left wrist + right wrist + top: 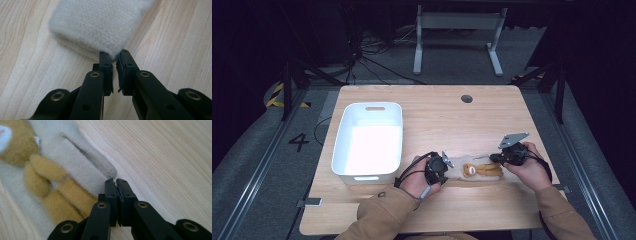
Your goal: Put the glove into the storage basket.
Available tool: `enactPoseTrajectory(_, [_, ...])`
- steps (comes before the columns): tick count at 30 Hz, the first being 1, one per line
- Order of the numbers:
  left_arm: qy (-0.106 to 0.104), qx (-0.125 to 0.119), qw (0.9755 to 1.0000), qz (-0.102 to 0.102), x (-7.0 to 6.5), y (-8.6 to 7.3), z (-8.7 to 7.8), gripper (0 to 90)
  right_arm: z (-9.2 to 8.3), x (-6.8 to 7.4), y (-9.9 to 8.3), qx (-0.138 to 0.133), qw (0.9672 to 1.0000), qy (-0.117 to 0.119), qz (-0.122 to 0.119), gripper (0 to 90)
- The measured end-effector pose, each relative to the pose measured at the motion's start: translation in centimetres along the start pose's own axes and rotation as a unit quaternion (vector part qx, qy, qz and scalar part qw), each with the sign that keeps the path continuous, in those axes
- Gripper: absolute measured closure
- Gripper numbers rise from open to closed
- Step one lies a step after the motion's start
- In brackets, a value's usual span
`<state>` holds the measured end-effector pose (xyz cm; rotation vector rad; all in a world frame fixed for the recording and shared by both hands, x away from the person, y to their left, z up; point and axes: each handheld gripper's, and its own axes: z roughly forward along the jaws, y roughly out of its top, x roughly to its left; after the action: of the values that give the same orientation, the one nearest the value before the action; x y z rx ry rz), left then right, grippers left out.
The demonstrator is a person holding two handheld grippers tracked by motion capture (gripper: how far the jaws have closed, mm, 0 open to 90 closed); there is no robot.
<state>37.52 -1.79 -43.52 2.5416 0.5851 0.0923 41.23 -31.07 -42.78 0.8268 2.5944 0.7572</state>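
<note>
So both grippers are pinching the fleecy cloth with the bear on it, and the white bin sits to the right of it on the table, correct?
Not quite. The high view shows the white bin to the left of the cloth, not the right. The rest holds: the left gripper pinches one edge of the cloth and the right gripper is shut on the other end.

A light wooden table (pixel 492 115) with rounded corners is seen under the jaws, its grain running across both gripper views, and a round dark cable hole (pixel 467 98) is set near its far edge. Beyond the jaws, grey carpeted floor (pixel 452 60) is shown, crossed by black cables (pixel 372 55). A white metal desk frame (pixel 457 30) is placed farther back. Yellow-black hazard tape (pixel 276 96) and a painted number 4 (pixel 299 142) are marked at the left. The surroundings are kept dark.
</note>
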Motion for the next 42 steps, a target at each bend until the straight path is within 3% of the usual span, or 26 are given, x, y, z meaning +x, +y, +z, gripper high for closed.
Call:
enactPoseTrajectory(6, [-0.005, 0.003, 1.0000, -0.006, 0.1, -0.1, 0.0, 82.0, 0.3, -0.1, -0.3, 0.008, 0.9999, 0.009, 0.005, 85.9])
enactPoseTrajectory(14, [-0.008, 0.011, 0.9998, -0.018, 0.6, -0.1, -1.1, 68.3, -0.8, -0.7, -0.6, -0.006, 0.9998, 0.001, 0.018, 84.0])
enactPoseTrajectory(22, [-0.004, -0.024, 0.9995, -0.020, 0.8, 0.6, -3.2, 54.6, -2.2, -1.1, -1.1, -0.027, 0.9989, -0.007, 0.037, 79.2])
enactPoseTrajectory(28, [-0.008, -0.044, 0.9988, -0.020, 0.8, 1.7, -3.5, 46.2, -3.4, -1.4, -1.9, -0.044, 0.9968, -0.004, 0.067, 69.7])
enactPoseTrajectory(33, [-0.011, -0.050, 0.9986, -0.013, 0.9, 2.7, -3.3, 40.4, -4.3, -1.7, -2.5, -0.046, 0.9962, -0.003, 0.074, 63.5])
enactPoseTrajectory(35, [-0.012, -0.048, 0.9987, -0.010, 0.9, 3.1, -3.2, 38.4, -4.6, -1.9, -3.0, -0.047, 0.9941, -0.003, 0.097, 60.7])
enactPoseTrajectory(37, [-0.017, -0.051, 0.9986, -0.006, 0.9, 3.4, -3.1, 35.9, -4.9, -2.0, -3.4, -0.055, 0.9930, -0.009, 0.104, 56.6])
enactPoseTrajectory(42, [-0.025, -0.046, 0.9986, -0.006, 1.1, 4.1, -2.8, 30.7, -5.6, -2.3, -4.0, -0.055, 0.9903, 0.003, 0.128, 49.7])
